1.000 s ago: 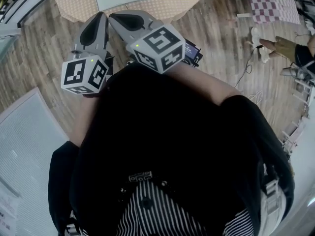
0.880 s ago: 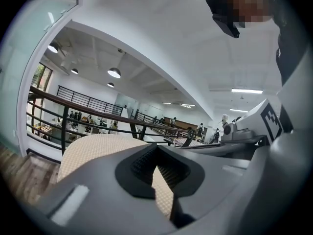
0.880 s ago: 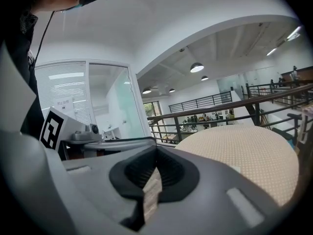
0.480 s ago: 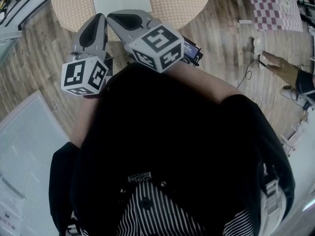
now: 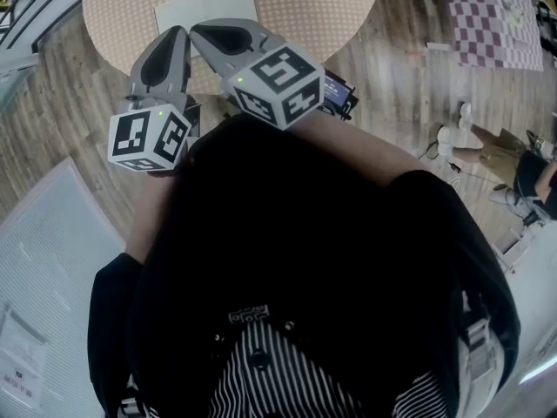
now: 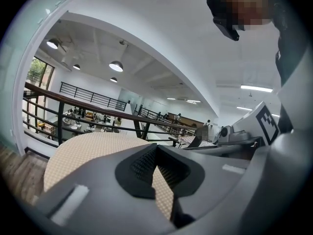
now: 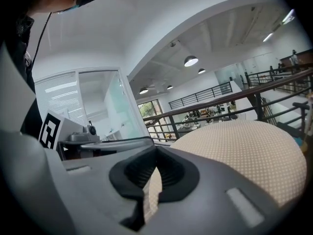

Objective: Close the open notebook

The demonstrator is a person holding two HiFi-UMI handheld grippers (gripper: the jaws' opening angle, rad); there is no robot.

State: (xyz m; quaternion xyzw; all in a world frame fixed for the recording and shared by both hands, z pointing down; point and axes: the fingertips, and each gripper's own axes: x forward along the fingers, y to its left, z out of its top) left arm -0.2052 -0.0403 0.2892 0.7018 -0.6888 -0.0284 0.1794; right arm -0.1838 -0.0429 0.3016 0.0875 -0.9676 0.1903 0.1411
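The open notebook (image 5: 204, 9) lies with white pages up on a round table with a beige dotted cloth (image 5: 305, 7), at the top of the head view. Both grippers are held side by side in front of the person's dark torso, pointing at the table's near edge. My left gripper (image 5: 180, 31) is shut with nothing in it, its tips short of the notebook. My right gripper (image 5: 198, 31) is shut and empty too. In the gripper views the shut jaws (image 6: 156, 147) (image 7: 155, 150) look across the table cloth (image 6: 93, 148) (image 7: 244, 146); the notebook does not show there.
Wood floor surrounds the table. A pale ribbed panel (image 5: 52, 259) lies at the left, a checked cloth (image 5: 492, 20) at the upper right. Another person's hand (image 5: 492, 146) is on the floor at the right. A dark railing (image 6: 98, 109) runs beyond the table.
The table and notebook have come further into the head view and nearer to the grippers. Both grippers keep their pose and stay shut.
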